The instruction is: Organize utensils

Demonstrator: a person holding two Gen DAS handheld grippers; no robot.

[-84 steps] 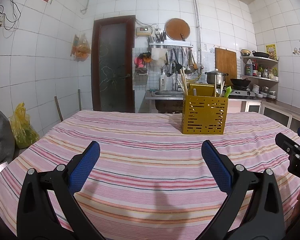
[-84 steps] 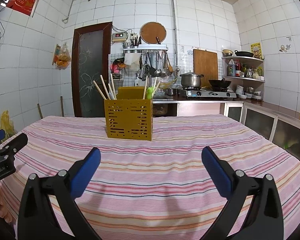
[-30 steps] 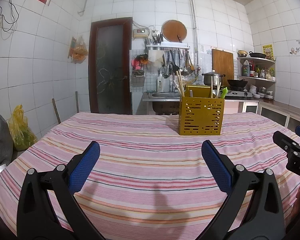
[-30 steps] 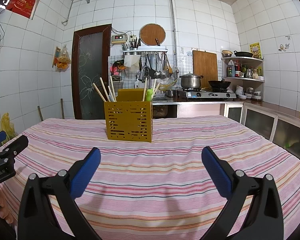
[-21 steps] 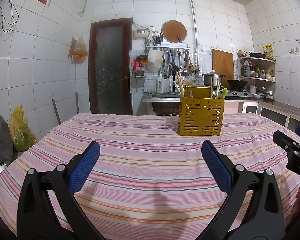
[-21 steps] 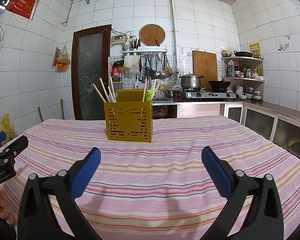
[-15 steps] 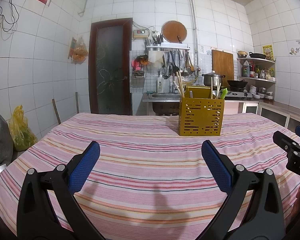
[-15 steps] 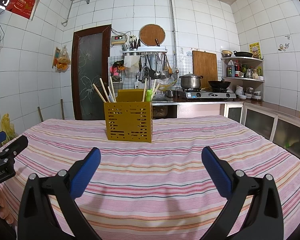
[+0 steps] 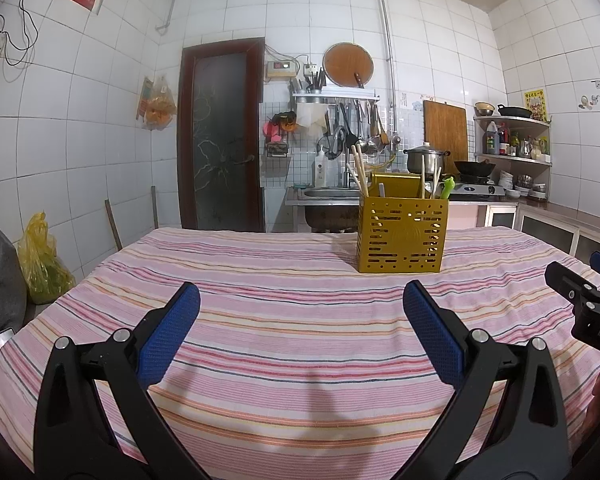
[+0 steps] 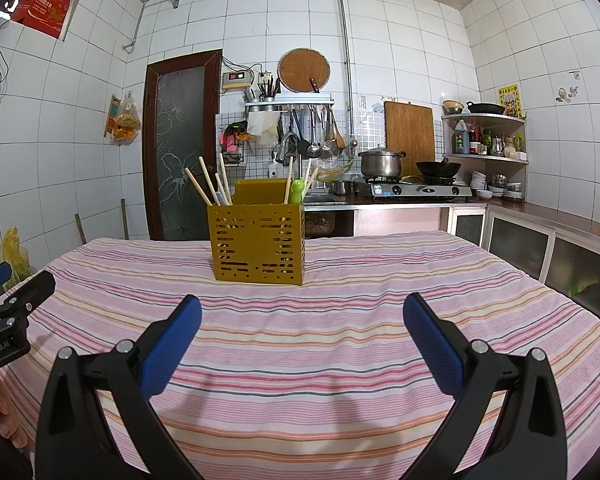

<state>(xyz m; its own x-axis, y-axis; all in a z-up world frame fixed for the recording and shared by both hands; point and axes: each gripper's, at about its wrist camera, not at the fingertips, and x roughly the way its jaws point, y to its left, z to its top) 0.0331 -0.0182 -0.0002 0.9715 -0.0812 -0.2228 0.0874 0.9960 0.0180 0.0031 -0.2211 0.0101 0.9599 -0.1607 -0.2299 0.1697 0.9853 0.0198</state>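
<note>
As far as both views show, the sorting looks finished or nearly so: every utensil in sight on the bench [image 9: 260, 280] already stands in the yellow holder [image 9: 403, 237], and nothing lies loose on the striped cloth [image 10: 340, 320]. Wooden chopsticks [image 10: 206, 184] lean out of the holder's left side, more pale sticks rise on its right, and a green-handled piece [image 10: 297, 191] pokes up beside them. What each compartment holds deeper down cannot be told through the slotted wall.

Both tools are spread wide and carry nothing. The left tool [image 9: 302, 332] hovers low over the near edge of the bench, its blue pads well apart, with the holder ahead and a little to its right. The right tool [image 10: 302, 336] sits the same way, with the holder ahead and slightly to its left. Each tool shows at the edge of the other's view, so they are side by side, well short of the holder.

If anything is left, it is at most a tidy of the leaning sticks; I would judge no pick-up is pending.

The bench is covered by a pink, white and orange striped cloth, lying fairly flat with soft ripples near the holder. Around it is a white-tiled kitchen: a dark door [image 9: 224, 136], a sink with hanging ladles, a pot [image 10: 381, 163] and wok on a stove, a cutting board [image 10: 409, 136] against the wall, corner shelves with bottles, and a yellow bag [image 9: 40, 260] on the floor.
</note>
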